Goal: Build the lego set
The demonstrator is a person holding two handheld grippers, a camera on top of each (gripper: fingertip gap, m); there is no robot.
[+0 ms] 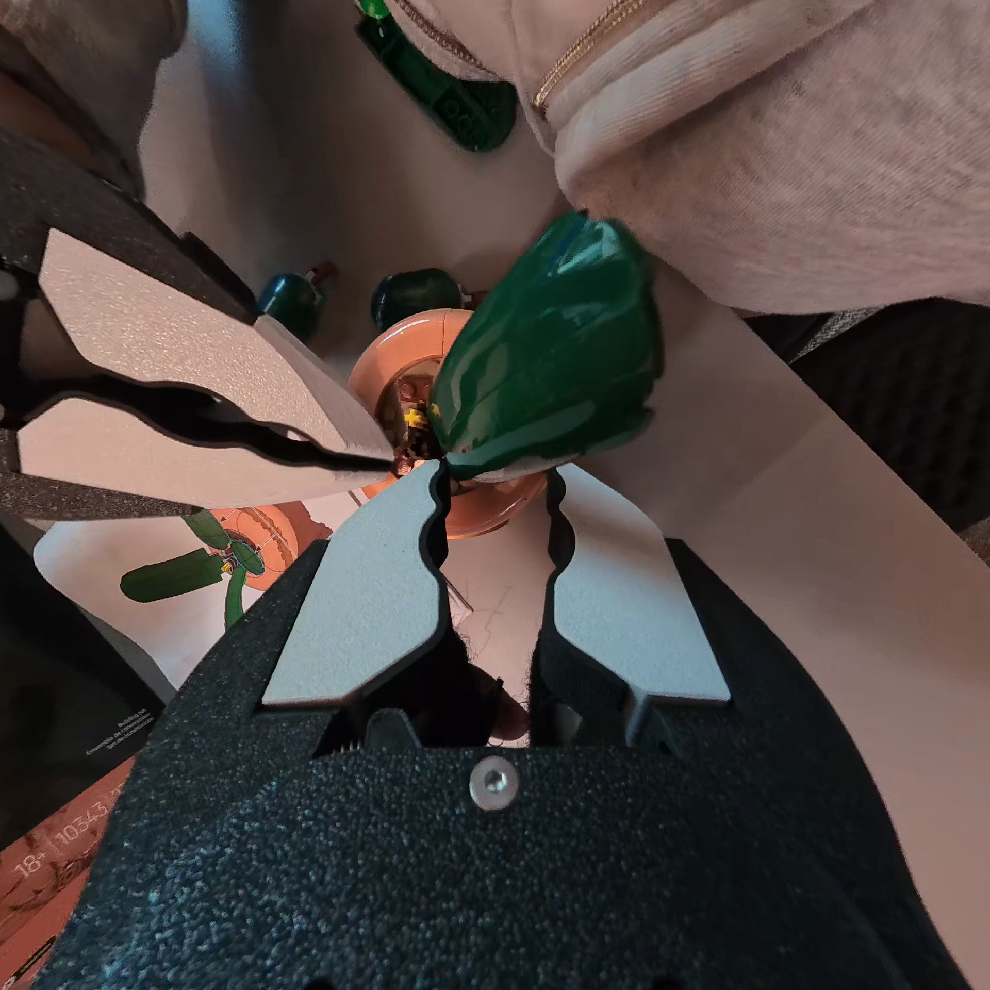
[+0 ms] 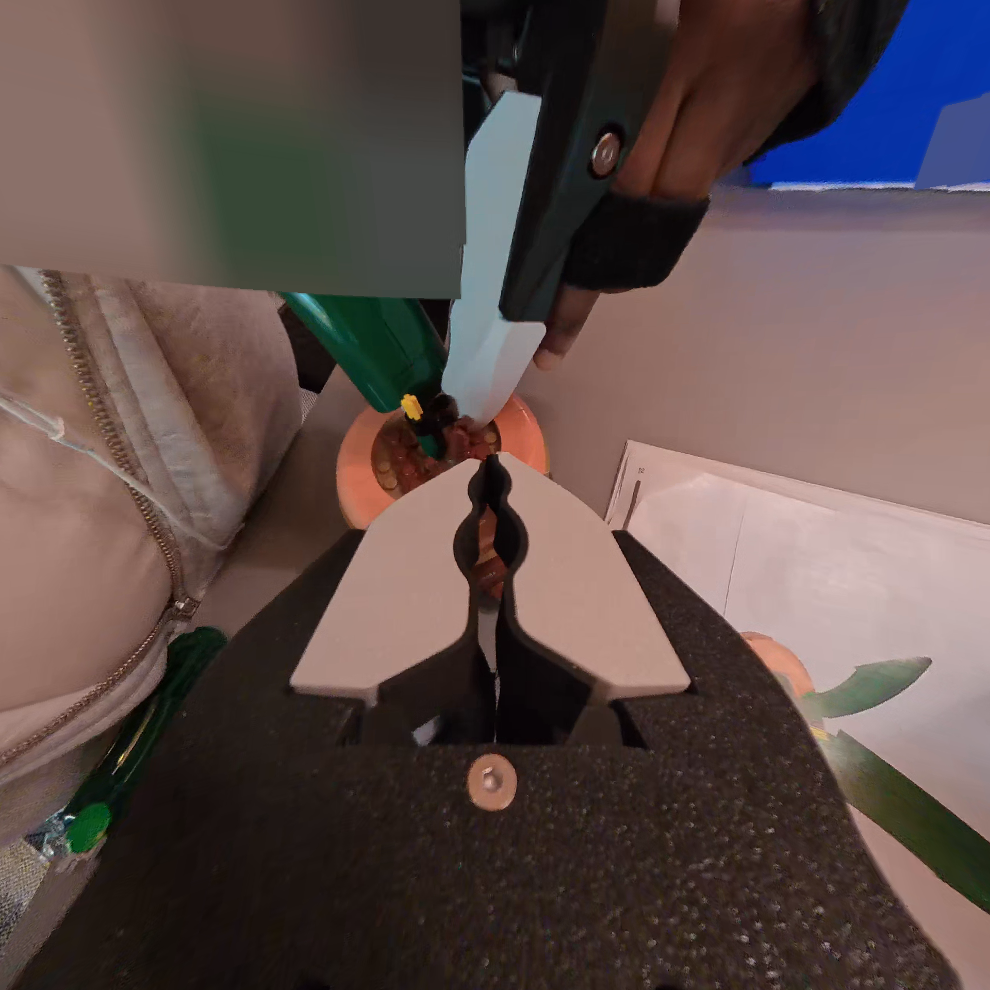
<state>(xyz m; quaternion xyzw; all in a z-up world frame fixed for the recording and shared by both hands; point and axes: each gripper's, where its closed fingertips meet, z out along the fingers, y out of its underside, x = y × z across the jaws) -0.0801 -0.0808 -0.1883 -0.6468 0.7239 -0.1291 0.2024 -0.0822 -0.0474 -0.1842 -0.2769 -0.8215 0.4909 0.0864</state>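
Observation:
A terracotta lego pot [image 1: 375,364] stands on the table with brown studs and a yellow peg inside. My left gripper [image 1: 498,469] holds the base of a large glossy green leaf [image 1: 546,348] between its parted fingers, pressed against the pot's centre. My right gripper [image 2: 490,458] is shut, its tips touching the brown pieces [image 2: 474,444] in the pot [image 2: 359,455]; I cannot tell whether it pinches one. In the right wrist view the left gripper's white finger [image 2: 482,364] lies against the leaf [image 2: 375,348]. In the left wrist view the right gripper comes in from the left.
An open instruction booklet [image 1: 177,568] lies beside the pot and shows in the right wrist view [image 2: 803,562]. Two small green leaf parts [image 1: 292,300] [image 1: 418,294] and a long green part [image 1: 450,96] lie behind. A person's pale sleeve [image 1: 750,160] crowds the right.

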